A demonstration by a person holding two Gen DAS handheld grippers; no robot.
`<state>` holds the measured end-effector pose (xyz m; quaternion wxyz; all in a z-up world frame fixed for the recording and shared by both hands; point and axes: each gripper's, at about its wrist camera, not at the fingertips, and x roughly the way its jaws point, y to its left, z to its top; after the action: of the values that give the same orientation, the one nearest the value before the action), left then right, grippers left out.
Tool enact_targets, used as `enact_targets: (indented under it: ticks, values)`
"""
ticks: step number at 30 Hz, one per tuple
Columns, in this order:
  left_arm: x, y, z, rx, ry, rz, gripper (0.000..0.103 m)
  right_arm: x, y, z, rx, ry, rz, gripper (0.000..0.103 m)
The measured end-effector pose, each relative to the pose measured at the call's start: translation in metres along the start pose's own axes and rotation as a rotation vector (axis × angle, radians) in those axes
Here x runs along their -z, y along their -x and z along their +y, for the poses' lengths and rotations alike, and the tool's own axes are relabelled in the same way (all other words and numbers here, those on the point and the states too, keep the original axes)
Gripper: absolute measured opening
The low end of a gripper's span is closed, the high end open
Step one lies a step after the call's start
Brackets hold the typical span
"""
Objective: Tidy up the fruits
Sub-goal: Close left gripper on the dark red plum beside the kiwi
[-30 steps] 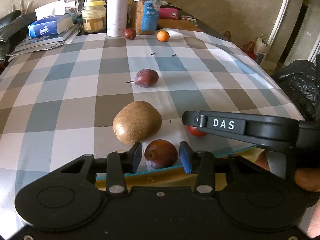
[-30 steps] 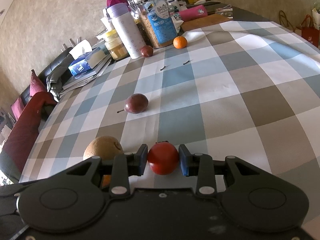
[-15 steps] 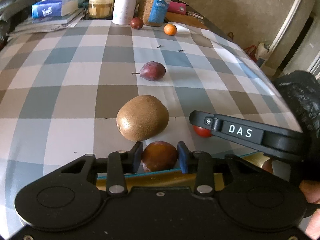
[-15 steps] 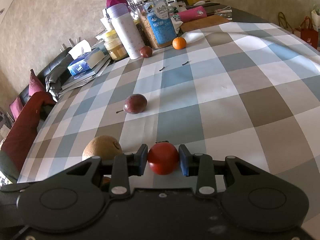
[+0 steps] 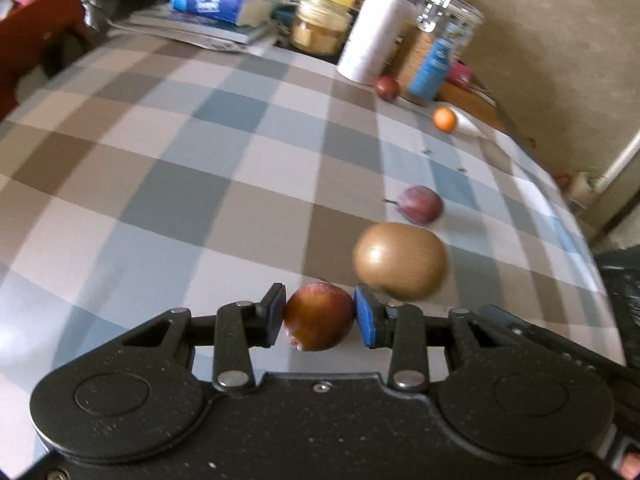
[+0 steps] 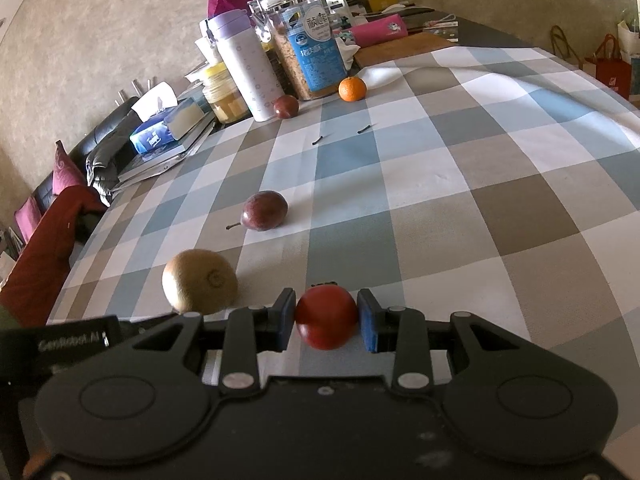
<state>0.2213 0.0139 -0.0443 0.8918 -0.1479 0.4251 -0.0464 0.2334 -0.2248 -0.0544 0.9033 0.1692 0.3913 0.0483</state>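
Observation:
My left gripper [image 5: 319,316] is shut on a reddish-brown plum [image 5: 318,317], lifted just over the checked tablecloth [image 5: 168,184]. A brown kiwi [image 5: 401,261] lies right behind it and a purple passion fruit [image 5: 421,204] farther back. My right gripper [image 6: 326,317] is shut on a red tomato [image 6: 326,316]. From that side the kiwi [image 6: 200,281] sits to its left and the passion fruit [image 6: 265,210] beyond. A small dark plum [image 6: 286,106] and an orange mandarin [image 6: 352,89] rest near the jars at the far edge.
A white bottle [image 6: 251,67], a cereal jar [image 6: 308,40], a yellow-lidded jar [image 6: 224,92], a tissue pack [image 6: 160,134] and stacked books crowd the far end. A sofa with red cushions [image 6: 44,216] borders the left side. Two small dark stems [image 6: 340,135] lie mid-table.
My left gripper closed on the plum and swung left with it, rolling, so the kiwi now lies to its right. The right gripper stayed still with the tomato.

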Motion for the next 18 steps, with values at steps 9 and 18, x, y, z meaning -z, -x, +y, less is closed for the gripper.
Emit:
enact_targets:
  ticks: [9, 18]
  values:
    - [0.008, 0.000, -0.016, -0.078, -0.106, -0.012, 0.046, 0.002, 0.002, 0.002, 0.015, 0.023, -0.009, 0.036]
    - [0.011, 0.000, -0.018, -0.077, -0.118, -0.010, 0.051, 0.005, 0.002, 0.005, 0.020, 0.071, 0.015, 0.036]
